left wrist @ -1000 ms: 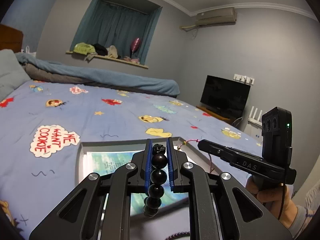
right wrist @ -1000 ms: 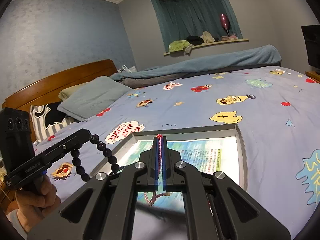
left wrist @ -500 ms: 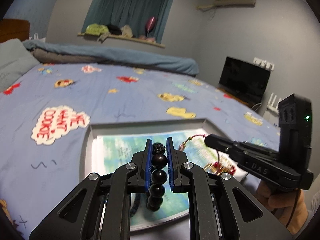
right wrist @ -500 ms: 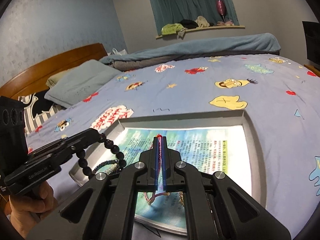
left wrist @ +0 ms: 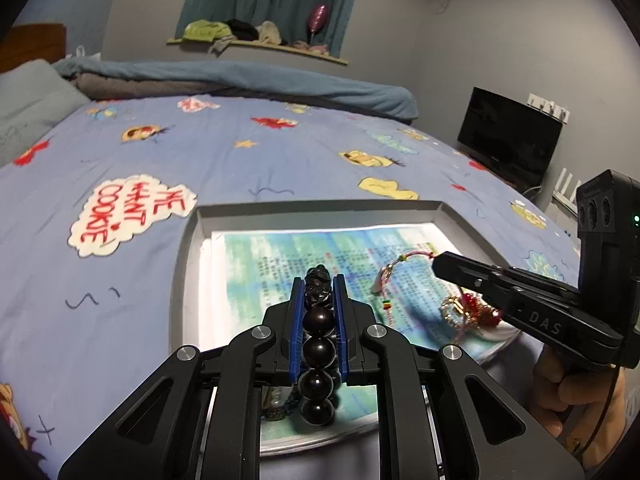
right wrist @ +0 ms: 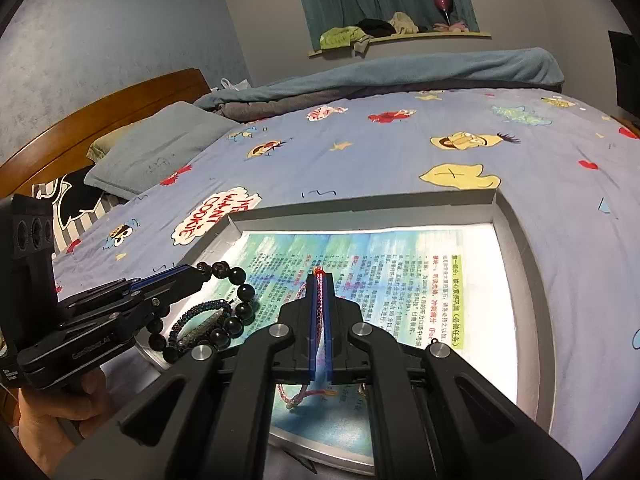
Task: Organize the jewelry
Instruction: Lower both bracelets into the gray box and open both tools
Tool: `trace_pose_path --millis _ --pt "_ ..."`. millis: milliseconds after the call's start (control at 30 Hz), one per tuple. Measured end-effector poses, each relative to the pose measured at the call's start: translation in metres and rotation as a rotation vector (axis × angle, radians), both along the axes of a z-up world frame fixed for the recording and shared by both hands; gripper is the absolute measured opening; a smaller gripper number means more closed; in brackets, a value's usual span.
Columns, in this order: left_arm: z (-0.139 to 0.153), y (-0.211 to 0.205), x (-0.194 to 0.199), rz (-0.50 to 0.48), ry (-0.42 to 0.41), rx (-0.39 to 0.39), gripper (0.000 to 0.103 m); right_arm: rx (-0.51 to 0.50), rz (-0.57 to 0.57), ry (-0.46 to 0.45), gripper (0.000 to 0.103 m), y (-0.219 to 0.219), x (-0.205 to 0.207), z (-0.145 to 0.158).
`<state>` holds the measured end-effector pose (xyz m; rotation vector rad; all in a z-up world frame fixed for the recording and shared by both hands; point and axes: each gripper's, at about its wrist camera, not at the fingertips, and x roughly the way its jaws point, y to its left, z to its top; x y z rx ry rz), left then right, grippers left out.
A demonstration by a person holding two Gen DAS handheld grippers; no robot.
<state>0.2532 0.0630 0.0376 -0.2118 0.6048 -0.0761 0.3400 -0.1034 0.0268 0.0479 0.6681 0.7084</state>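
Observation:
My left gripper [left wrist: 318, 280] is shut on a black bead bracelet [left wrist: 318, 344] and holds it just above the near left part of a grey tray [left wrist: 188, 256]; its beads hang down [right wrist: 244, 292] in the right wrist view. My right gripper [right wrist: 319, 274] is shut on a pink braided cord bracelet [right wrist: 319, 304] with red and gold charms [left wrist: 468, 312], low over the tray's near right. A dark beaded bracelet [right wrist: 200, 316] lies in the tray under the black beads.
The tray [right wrist: 520, 248] lies on a blue cartoon bedsheet [left wrist: 240, 152] and is lined with a printed sheet [right wrist: 400, 264]. Pillows [right wrist: 152, 156] and a wooden headboard are at the left, a folded blanket [left wrist: 240, 76] at the back, a TV [left wrist: 508, 136] at the right.
Both grippers have come down and forward over the tray with their bracelets still held. The black beads and the pink cord now hang close to the tray's lining.

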Motion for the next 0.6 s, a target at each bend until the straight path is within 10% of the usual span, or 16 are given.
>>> trace_pose_path --millis 233,367,600 --pt "-0.009 0.008 0.003 0.026 0.049 -0.007 0.016 -0.023 -0.006 0.012 0.005 0.002 0.001 -0.004" --pt "-0.010 0.008 0.001 0.027 0.050 -0.003 0.022 -0.029 -0.018 0.005 0.030 0.000 -0.001 -0.003" --pt "-0.006 0.009 -0.008 0.045 0.033 0.023 0.041 0.001 -0.035 -0.034 0.036 -0.009 -0.008 0.002"
